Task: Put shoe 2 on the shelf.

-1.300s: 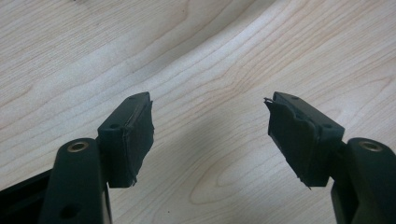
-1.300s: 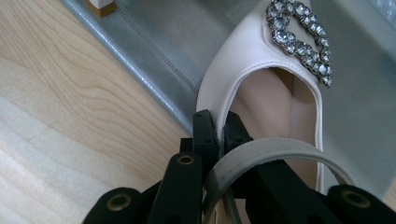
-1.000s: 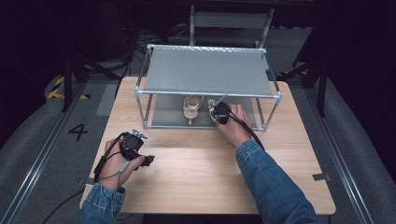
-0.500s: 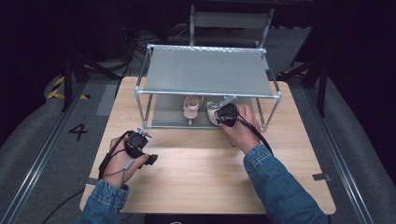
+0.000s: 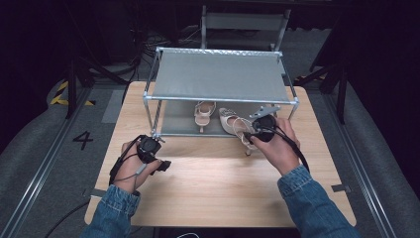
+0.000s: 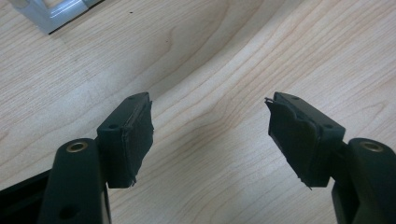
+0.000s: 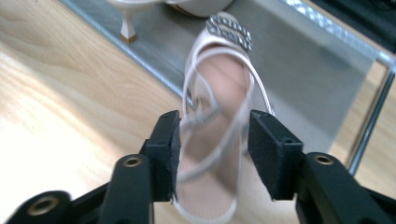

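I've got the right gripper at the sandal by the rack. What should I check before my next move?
1. Sandal between the right gripper's jaws: ok. The jaws have just been closing, with the straps between them.
2. Pads pressing firmly on it: cannot tell, the picture is blurred there.
3. Sandal clear of the rack: not ok. Its toe lies on the lower shelf and its heel is out over the table.
4. Second sandal out of the way: ok, it sits apart on the same shelf.
5. Left gripper free: ok, jaws open over bare table with nothing between them.
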`<state>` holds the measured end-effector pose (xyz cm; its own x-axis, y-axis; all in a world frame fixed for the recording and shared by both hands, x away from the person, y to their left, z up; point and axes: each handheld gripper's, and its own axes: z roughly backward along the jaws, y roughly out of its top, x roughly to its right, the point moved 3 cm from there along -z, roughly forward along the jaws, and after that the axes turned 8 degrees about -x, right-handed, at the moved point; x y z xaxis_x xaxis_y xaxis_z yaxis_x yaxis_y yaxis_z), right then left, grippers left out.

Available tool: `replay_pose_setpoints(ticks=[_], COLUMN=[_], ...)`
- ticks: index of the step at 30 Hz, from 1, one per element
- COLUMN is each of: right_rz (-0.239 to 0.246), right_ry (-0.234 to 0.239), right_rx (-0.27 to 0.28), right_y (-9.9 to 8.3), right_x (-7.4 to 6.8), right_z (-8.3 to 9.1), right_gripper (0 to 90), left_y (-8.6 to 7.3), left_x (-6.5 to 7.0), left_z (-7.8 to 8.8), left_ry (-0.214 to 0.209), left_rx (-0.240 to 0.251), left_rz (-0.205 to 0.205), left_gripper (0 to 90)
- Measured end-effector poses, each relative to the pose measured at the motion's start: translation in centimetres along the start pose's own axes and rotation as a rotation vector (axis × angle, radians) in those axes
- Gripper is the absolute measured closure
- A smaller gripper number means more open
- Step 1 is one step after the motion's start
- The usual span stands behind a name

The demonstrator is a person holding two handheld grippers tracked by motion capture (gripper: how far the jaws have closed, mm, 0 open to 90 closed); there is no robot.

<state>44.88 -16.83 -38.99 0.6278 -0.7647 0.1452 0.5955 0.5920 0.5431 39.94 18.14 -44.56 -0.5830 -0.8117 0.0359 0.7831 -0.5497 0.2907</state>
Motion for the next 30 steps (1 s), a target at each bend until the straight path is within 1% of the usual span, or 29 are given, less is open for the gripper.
replay_pose_setpoints(ticks=[1,4,5,6,7,9,10,11,12,13,16,17,18,20,21,22,25,28,30], right_rz=[-0.01,-0.038,-0.042,-0.042,-0.05,-0.051,-0.052,-0.055,-0.055,-0.065,-0.075,-0.092,-0.098,-0.099,-0.099,-0.098,-0.094,-0.092,-0.102], right_ry=[0.001,0.015,0.017,0.017,0.024,0.032,0.034,0.041,0.041,0.055,0.066,0.073,0.079,0.092,0.092,0.099,0.133,0.148,0.164], right_rx=[-0.015,-0.036,-0.042,-0.042,-0.051,-0.062,-0.069,-0.082,-0.082,-0.098,-0.109,-0.127,-0.133,-0.143,-0.143,-0.147,-0.147,-0.131,-0.116], right_y=[-0.9,-2.1,-2.4,-2.4,-3.1,-3.8,-4.1,-4.5,-4.5,-5.3,-5.7,-6.3,-6.5,-6.8,-6.8,-6.9,-6.9,-6.8,-6.6], right_x=[0.3,0.6,0.7,0.7,0.6,0.5,0.4,0.3,0.3,0.2,0.2,0.1,0.0,-0.1,-0.1,-0.2,-0.6,-0.7,-0.6], right_z=[0.4,0.9,1.0,1.0,1.3,1.4,1.4,1.3,1.3,1.0,0.6,0.0,-0.3,-1.0,-1.0,-1.3,-2.6,-3.7,-4.2], right_gripper=[59.0,60.7,61.1,61.1,61.8,62.2,62.8,63.3,63.3,63.3,63.1,62.5,62.4,63.0,63.0,63.5,67.9,71.4,73.1], left_y=[0.0,0.1,-0.1,-0.1,-0.2,-0.2,-0.3,-0.4,-0.4,-0.4,-0.6,-0.7,-0.7,-0.8,-0.8,-0.8,-0.9,-1.0,-1.0], left_x=[0.0,0.1,0.1,0.1,0.0,0.0,-0.1,-0.1,-0.1,-0.1,0.0,0.0,0.0,-0.1,-0.1,-0.1,-0.2,-0.2,-0.2], left_z=[0.0,0.0,0.1,0.1,0.1,0.1,0.1,0.1,0.1,0.1,0.3,0.4,0.4,0.3,0.3,0.3,0.3,0.2,0.2], left_ry=[0.002,0.006,0.004,0.004,0.007,0.005,0.012,0.007,0.007,0.007,0.008,0.008,0.007,0.009,0.009,0.007,0.01,0.01,0.01], left_rx=[0.0,0.001,-0.001,-0.001,0.001,0.001,-0.001,-0.002,-0.002,-0.002,-0.001,0.003,0.002,0.004,0.004,0.001,-0.003,-0.003,-0.003], left_rz=[-0.002,-0.004,0.005,0.005,-0.001,0.008,0.007,0.01,0.01,0.011,0.014,0.019,0.021,0.021,0.021,0.027,0.023,0.026,0.022], left_gripper=[31.1,31.1,31.1,31.1,31.1,31.1,31.1,31.1,31.1,31.1,31.1,31.1,31.1,31.1,31.1,31.1,31.1,31.1,31.1])
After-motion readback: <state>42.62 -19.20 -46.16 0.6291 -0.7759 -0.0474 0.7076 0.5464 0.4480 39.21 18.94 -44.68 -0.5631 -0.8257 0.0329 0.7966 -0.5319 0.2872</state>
